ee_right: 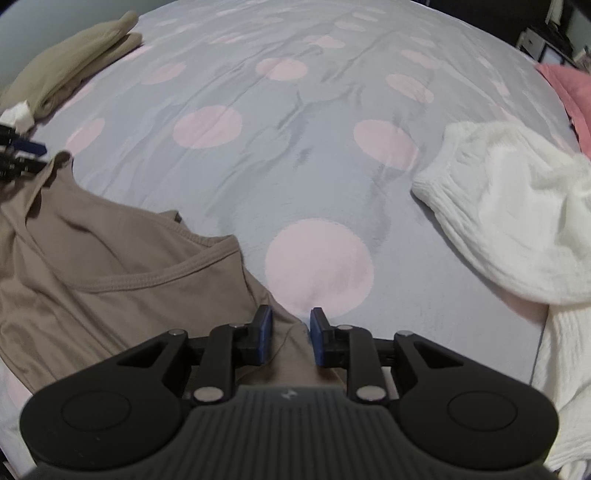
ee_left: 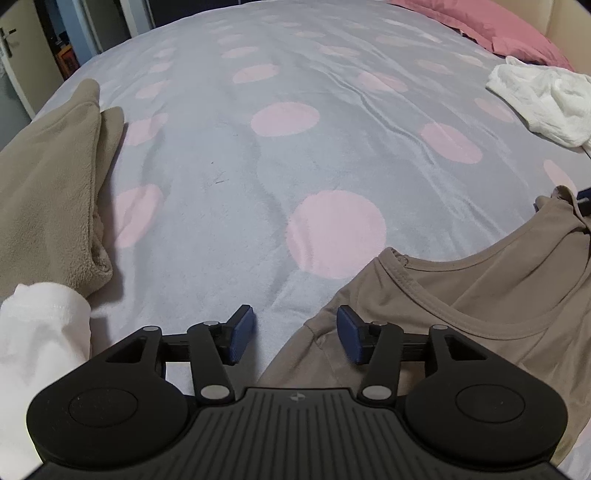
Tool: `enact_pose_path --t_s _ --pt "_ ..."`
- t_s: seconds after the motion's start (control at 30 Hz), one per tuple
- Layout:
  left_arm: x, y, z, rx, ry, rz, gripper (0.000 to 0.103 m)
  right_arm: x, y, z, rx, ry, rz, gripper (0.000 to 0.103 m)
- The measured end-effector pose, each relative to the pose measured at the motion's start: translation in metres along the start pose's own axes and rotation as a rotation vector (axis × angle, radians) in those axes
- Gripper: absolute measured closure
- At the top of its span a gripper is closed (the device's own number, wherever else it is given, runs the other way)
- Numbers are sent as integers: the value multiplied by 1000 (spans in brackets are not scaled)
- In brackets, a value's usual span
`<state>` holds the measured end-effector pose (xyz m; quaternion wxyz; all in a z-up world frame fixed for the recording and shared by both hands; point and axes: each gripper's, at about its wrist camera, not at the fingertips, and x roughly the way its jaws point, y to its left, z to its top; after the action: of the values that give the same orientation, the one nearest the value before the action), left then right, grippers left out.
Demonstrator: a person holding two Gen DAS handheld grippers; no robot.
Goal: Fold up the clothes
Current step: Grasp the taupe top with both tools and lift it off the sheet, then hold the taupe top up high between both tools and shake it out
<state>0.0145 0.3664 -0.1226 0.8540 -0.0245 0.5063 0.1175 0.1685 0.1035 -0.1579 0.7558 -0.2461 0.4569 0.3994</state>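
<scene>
1. The left gripper [ee_left: 295, 334] is black plastic with two blue pads on its fingers [ee_left: 242, 334].
2. Its flat base has thin ridges and a small round mark.
3. Big round black discs sit on each side, with shiny silver screws.
4. The right gripper [ee_right: 291, 339] looks the same: black arms, blue fingertips [ee_right: 264, 338], silver screws.

I am viewing a grey bedspread [ee_left: 295, 177] patterned with pale pink dots. A taupe-brown top [ee_right: 92, 266] is lying at its near edge. I am seeing a khaki-beige fleece [ee_left: 48, 192] along the left edge, a white ribbed garment [ee_right: 517, 221] toward the right edge, and a dusty-pink pillow [ee_left: 498, 29] at the far right corner. My grippers are showing black frames with blue pads [ee_left: 242, 334].
</scene>
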Motion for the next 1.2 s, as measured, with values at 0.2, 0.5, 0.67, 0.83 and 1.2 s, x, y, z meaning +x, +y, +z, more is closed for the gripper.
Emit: enact_pose_path --t_s 0.2,0.5,0.67,0.83,1.2 --pt "-4 -18 -4 71 -2 25 77 -1 6 -1 -24 32 -7 86" --pt "-26 -29 -1 90 -62 50 99 -22 17 0 -40 -21 -86 97" --pt "-82 -13 8 -7 -273 114 100 -65 16 8 -3 -180 -181 97" --pt "-144 -9 8 -80 -470 133 100 -128 29 15 17 -397 -259 97" --pt "-299 -31 -11 -91 -890 132 100 -294 71 -13 -14 -748 -365 97"
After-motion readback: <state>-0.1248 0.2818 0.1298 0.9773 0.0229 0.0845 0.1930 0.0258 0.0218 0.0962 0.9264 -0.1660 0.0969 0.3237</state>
